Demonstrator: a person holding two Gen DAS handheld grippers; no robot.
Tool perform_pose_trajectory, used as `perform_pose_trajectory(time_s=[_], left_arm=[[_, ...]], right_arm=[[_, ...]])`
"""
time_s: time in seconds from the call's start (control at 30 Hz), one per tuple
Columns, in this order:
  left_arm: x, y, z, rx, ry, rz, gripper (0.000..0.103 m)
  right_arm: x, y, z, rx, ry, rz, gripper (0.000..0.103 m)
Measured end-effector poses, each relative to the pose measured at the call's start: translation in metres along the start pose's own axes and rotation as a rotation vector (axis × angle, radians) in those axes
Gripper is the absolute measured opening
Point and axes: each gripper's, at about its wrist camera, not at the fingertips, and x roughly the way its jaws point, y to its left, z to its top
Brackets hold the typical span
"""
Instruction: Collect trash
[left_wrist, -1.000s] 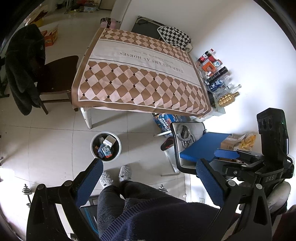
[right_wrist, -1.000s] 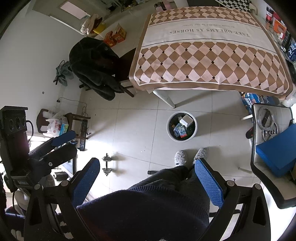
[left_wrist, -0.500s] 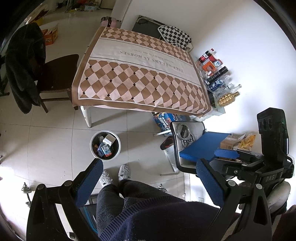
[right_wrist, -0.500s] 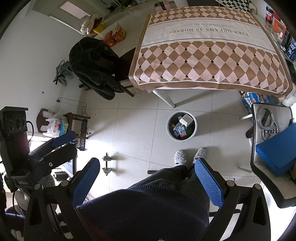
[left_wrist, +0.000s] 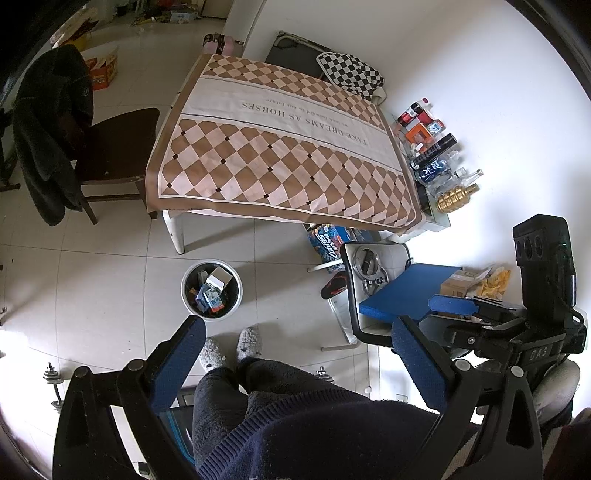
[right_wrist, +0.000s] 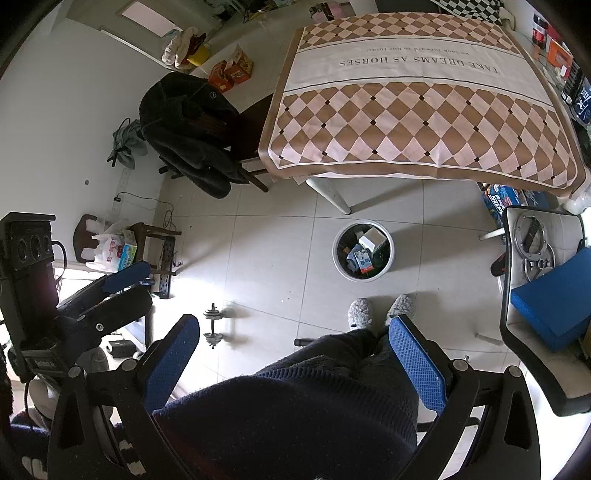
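Note:
A round white trash bin (left_wrist: 211, 290) with a black liner stands on the tiled floor in front of the table; it holds several boxes and wrappers. It also shows in the right wrist view (right_wrist: 363, 251). My left gripper (left_wrist: 295, 369) is open and empty, held high above the person's legs. My right gripper (right_wrist: 295, 363) is open and empty too, at the same height. The table (left_wrist: 280, 162) carries only a brown and cream chequered cloth. Each gripper shows in the other's view, at the far side.
A chair with a dark coat (left_wrist: 48, 136) stands left of the table. A white chair (left_wrist: 373, 291) with a blue pad and metal rings stands right. Bottles and boxes (left_wrist: 436, 158) line the wall. A dumbbell (right_wrist: 214, 325) lies on the floor.
Both views have shifted very slightly; the bin and table sit almost where they were. Both grippers stay open and empty.

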Motion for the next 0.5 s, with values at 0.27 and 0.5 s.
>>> perform_pose_trajectory(time_s=[0.27, 0.5], left_arm=[[-0.0002, 0.0005, -0.0032, -0.007, 0.000, -0.006, 0.103], [-0.0024, 0.0033, -0.0065, -0.015, -0.005, -0.014, 0.103]], right_arm=[[0.0004, 0.0010, 0.0005, -0.002, 0.001, -0.001, 0.103], [-0.0001, 0.0007, -0.0006, -0.007, 0.008, -0.001, 0.103]])
